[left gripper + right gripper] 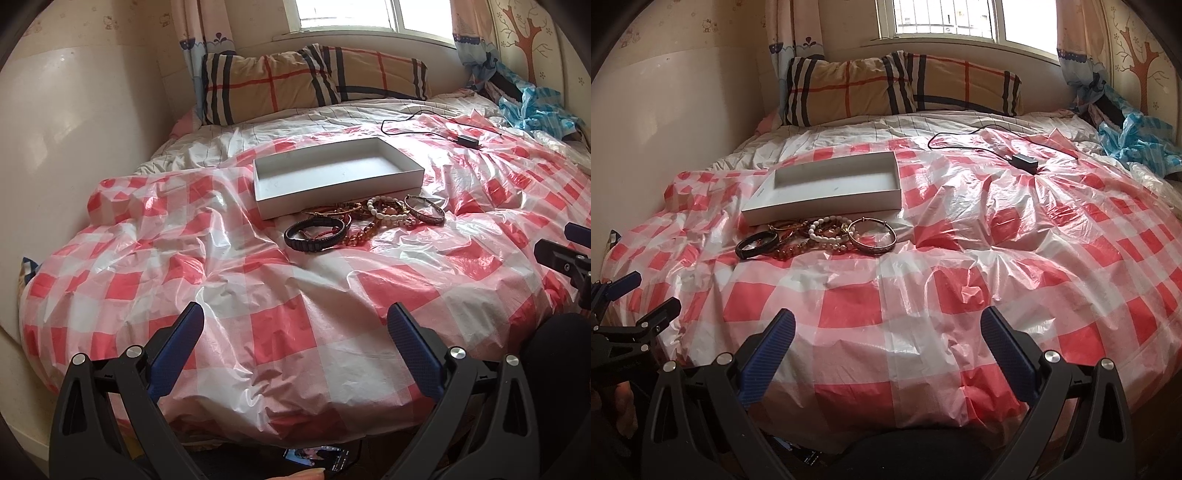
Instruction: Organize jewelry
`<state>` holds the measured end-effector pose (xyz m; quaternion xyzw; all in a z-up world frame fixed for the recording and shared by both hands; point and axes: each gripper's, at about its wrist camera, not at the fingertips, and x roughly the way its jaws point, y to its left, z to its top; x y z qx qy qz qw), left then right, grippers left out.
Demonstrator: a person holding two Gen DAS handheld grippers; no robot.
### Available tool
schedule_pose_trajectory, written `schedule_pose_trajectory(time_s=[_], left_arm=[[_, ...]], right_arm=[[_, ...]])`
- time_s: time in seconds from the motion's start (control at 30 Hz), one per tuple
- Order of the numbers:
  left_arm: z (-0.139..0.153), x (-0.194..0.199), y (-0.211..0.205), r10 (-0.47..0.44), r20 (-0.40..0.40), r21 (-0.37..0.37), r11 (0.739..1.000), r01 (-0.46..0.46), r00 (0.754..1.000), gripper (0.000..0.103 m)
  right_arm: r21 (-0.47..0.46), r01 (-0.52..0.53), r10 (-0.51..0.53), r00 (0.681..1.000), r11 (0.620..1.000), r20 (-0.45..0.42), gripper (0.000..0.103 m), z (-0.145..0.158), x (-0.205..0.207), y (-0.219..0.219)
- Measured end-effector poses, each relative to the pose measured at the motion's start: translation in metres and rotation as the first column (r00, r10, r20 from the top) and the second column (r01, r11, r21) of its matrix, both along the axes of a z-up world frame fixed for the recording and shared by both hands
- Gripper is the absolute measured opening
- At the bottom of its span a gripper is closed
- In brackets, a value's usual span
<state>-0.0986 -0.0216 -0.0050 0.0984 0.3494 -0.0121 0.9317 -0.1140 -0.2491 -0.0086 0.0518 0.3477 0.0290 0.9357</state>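
Note:
An empty white shallow box lies on a bed under a red-and-white checked plastic sheet. In front of it is a heap of bracelets: a black band, amber beads, white beads and a metal bangle. My left gripper is open and empty, well short of the heap. My right gripper is open and empty, to the right of and nearer than the heap.
Two plaid pillows lie at the head under a window. A black charger with cable lies behind and right of the box. Blue cloth is at far right. A wall runs along the left. A phone lies below the bed edge.

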Motion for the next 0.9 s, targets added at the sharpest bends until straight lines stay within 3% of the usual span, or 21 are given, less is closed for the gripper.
schedule_pose_trajectory(time_s=[0.13,0.23,0.33,0.57,0.9], left_arm=[[-0.002,0.003,-0.004,-0.020,-0.008,-0.003,1.000,0.020,1.000,0.096],[-0.003,0.012,-0.004,-0.047,-0.040,-0.037,0.998,0.046,0.998,0.096],[-0.001,0.026,0.000,-0.047,-0.057,-0.041,0.998,0.044,0.997,0.096],[0.005,0.072,0.002,-0.022,-0.054,-0.076,0.997,0.017,0.998,0.096],[-0.024,0.126,-0.006,-0.065,-0.144,-0.160,0.986,0.042,0.987,0.096]], right_arm=[[-0.046,-0.014,0.013,0.999,0.999,-0.036,0.096,0.000,0.004,0.002],[-0.015,-0.074,0.073,0.996,0.997,-0.051,0.096,0.003,0.013,0.006],[0.002,-0.094,0.094,0.994,0.996,0.058,0.096,0.006,0.027,0.012],[0.025,-0.138,0.139,0.988,0.990,-0.061,0.096,-0.021,0.096,0.016],[0.034,-0.165,0.168,0.971,0.986,-0.172,0.096,-0.048,0.157,0.016]])
